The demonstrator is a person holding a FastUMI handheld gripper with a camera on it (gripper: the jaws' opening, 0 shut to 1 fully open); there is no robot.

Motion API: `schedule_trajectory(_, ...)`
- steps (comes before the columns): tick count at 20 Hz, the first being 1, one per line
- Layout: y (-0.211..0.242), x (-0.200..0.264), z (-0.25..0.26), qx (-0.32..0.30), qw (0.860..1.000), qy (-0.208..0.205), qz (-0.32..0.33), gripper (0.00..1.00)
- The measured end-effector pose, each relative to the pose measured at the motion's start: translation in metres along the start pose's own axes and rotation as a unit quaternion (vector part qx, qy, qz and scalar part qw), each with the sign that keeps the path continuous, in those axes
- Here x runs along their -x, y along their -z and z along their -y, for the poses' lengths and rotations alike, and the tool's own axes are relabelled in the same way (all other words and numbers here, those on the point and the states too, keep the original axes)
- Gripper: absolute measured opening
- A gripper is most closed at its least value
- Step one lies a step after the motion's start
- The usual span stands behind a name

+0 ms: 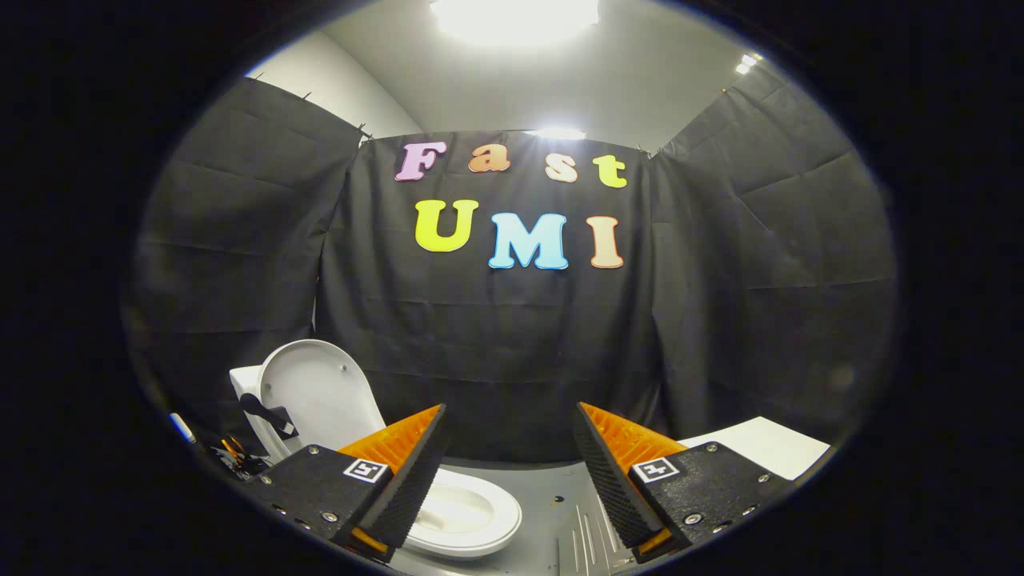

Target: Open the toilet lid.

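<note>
A white toilet stands low on the left, partly behind my left finger. Its lid (320,392) is raised upright and leans back against the tank, with the oval seat and bowl (472,516) uncovered beneath it. My gripper (509,416) is open, its orange and black fingers (408,460) spread wide with nothing between them. The fingers hover above and slightly right of the bowl, apart from the lid.
A grey ribbed floor panel (572,520) lies below between the fingers. A white flat surface (768,444) sits beyond the right finger. Some cables and small items (232,456) lie left of the toilet tank. Black cloth walls close the booth.
</note>
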State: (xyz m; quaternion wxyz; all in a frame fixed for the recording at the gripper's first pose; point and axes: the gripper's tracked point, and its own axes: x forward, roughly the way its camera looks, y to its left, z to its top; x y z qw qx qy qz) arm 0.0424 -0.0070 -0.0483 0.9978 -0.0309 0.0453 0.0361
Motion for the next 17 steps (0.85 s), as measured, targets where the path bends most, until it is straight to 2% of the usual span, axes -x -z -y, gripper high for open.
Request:
schedule_trajectory(11, -0.023, 0.017, -0.02, 0.008, 1.0, -0.005, 0.016, 0.95)
schedule_trajectory(17, -0.016, 0.017, -0.025, 0.011, 1.0, -0.009, 0.01, 0.95)
